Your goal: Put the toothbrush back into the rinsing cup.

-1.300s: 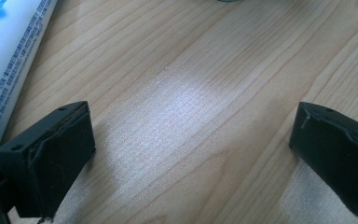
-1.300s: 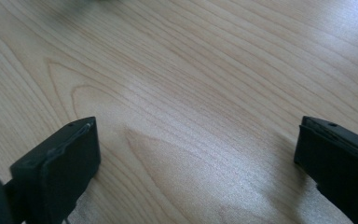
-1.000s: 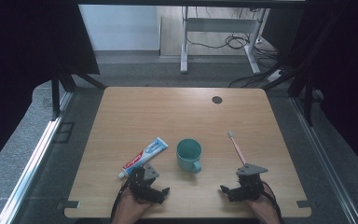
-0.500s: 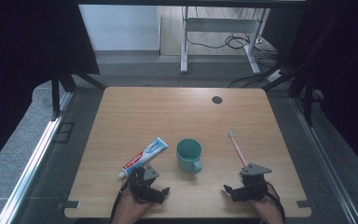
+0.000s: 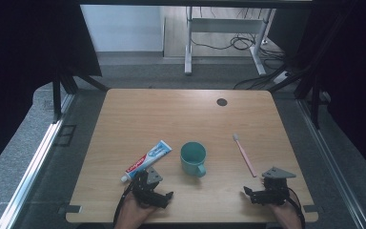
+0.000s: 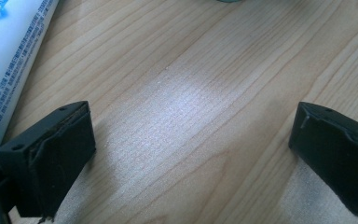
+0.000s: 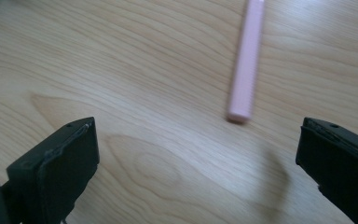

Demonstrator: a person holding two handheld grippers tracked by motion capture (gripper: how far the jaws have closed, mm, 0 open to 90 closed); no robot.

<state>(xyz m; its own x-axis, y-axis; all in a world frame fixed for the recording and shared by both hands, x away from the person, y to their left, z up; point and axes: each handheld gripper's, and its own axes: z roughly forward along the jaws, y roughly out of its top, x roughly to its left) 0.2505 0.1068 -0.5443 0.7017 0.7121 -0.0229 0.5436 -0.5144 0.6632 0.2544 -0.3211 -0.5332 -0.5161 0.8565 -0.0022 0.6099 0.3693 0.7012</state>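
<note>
Table (image 5: 181, 114) far half bare, free passage. Near edge: tube (image 5: 146, 161) just ahead of left gripper (image 5: 148, 187), mug (image 5: 193, 158) centre, brush (image 5: 244, 155) ahead of right gripper (image 5: 263, 192). Open lanes betw. tube/mug and mug/brush. Both jaw gaps wide, bare wood between.

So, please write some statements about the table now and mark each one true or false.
1. The toothbrush stands inside the cup. False: it lies flat on the table, to the right of the cup.
2. The right gripper is open, with the toothbrush handle end just ahead of it. True.
3. The left gripper holds the toothpaste. False: it is open and holds nothing; the tube lies beside it.
4. The cup stands between the toothpaste and the toothbrush. True.
</note>
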